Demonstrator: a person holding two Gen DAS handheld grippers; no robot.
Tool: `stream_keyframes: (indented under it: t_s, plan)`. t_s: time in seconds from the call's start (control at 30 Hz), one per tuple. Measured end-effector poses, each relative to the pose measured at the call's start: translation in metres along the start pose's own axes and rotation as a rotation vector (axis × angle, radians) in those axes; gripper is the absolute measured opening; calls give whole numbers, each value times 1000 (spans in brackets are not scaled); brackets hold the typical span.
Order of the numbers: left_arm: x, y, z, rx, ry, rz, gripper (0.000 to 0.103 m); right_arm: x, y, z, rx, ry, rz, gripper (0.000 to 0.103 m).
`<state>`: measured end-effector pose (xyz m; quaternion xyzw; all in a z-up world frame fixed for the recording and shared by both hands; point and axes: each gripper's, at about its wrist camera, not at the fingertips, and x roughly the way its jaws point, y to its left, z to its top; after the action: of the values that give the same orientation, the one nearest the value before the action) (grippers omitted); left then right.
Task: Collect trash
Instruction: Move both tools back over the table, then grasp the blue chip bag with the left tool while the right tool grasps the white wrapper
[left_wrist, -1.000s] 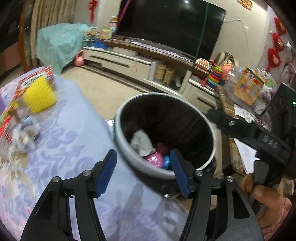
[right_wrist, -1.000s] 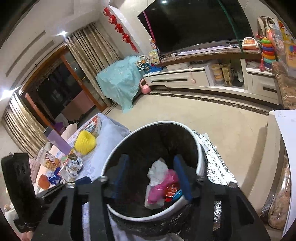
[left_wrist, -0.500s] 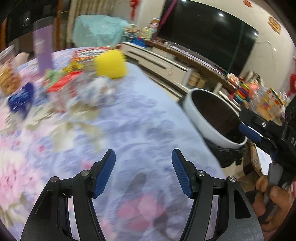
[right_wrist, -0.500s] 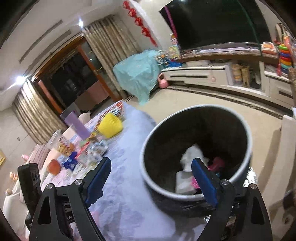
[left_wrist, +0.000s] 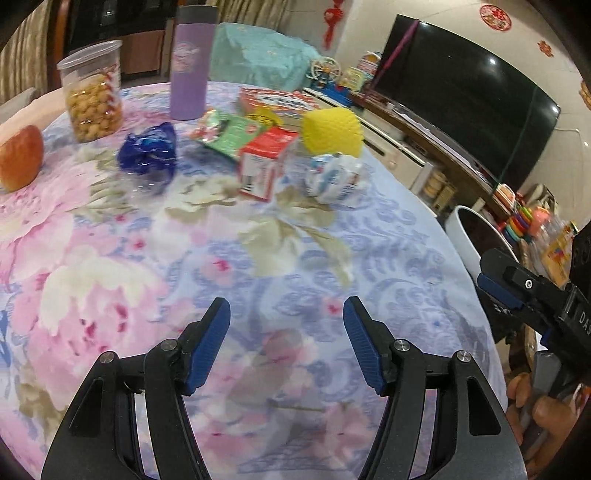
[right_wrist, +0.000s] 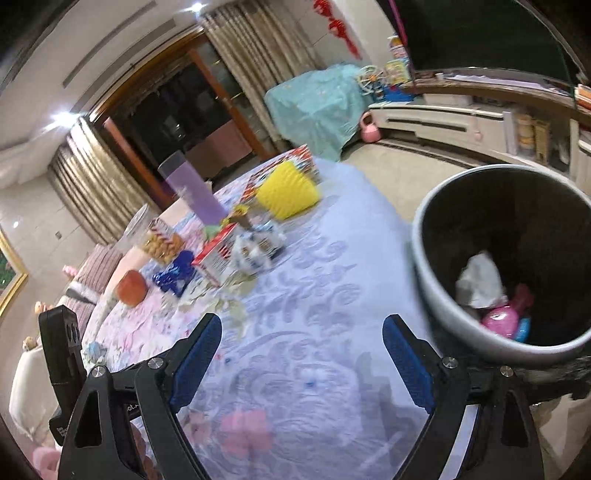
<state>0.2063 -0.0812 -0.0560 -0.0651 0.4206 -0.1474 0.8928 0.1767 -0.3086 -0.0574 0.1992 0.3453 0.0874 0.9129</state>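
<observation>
The far items on the worktop (left_wrist: 110, 258) are blurred in the right wrist view, and the trash bin (right_wrist: 424, 258) is cut off at the frame edge in the left wrist view. The crumpled white wrapper (left_wrist: 338, 179), red carton (left_wrist: 264, 162) and blue wrapper (left_wrist: 147, 149) are seen lying near the far side. The near cloth is bare up to the round edge beside the bin. The left tool (left_wrist: 286, 341) and right tool (right_wrist: 301, 363) are both spread, with nothing between the jaws.
</observation>
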Motion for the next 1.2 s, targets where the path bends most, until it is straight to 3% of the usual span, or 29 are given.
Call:
stream_keyframes:
  t_s: [0.6,0.73,1.2]
  plan:
    - [3,43,13,-65,-14,52,71,49,37,2,-65,58,11,94]
    - [9,57,27,-87,-21,83,79,59,43,7,-79,57,15,94]
    - [40,101,87,-149,-67,156,81,123,48,38,-70,83,-1,94]
